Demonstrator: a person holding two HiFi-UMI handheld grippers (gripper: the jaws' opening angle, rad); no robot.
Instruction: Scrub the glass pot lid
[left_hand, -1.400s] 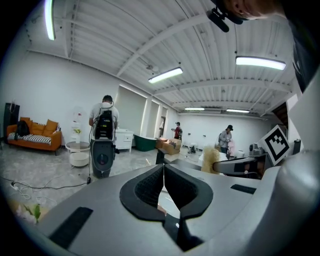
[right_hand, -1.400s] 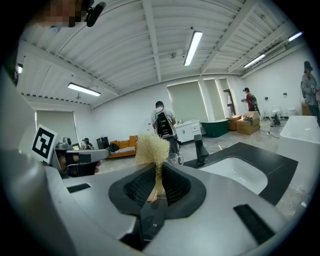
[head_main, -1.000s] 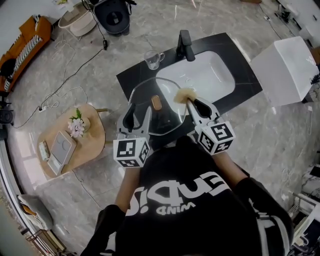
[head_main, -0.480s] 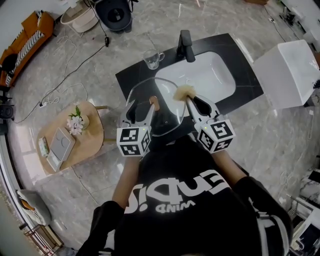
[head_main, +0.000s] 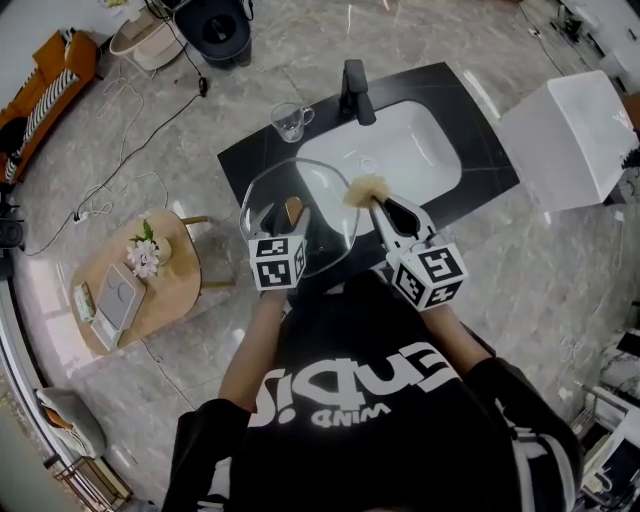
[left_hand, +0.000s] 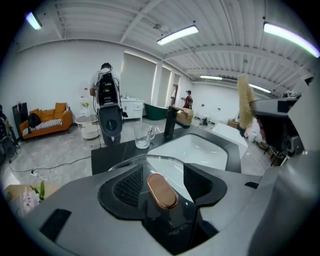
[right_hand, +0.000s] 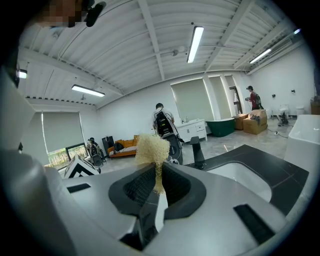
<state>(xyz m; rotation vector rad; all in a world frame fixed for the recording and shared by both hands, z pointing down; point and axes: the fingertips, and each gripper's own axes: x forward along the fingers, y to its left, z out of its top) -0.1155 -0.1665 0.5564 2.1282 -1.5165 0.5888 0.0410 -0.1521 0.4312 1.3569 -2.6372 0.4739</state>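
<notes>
Countertop (head_main: 247, 160) carries glass lid (head_main: 322, 228), knob (head_main: 293, 209) between left tool's (head_main: 282, 221) spread jaws.

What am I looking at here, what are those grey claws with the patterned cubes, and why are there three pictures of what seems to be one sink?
There is no robot here. A person holds a two-jaw gripper in each hand, and the marker cubes are part of the grippers. The head view looks down from a camera on the person's head. The other two views come from cameras riding on each gripper. The black counter has a white sink, a faucet and a glass mug. The glass pot lid is in front of the sink. The right gripper is clamped on a scrub brush. The left gripper has just been opening its jaws, and the lid's knob sits between them, ungripped.
</notes>
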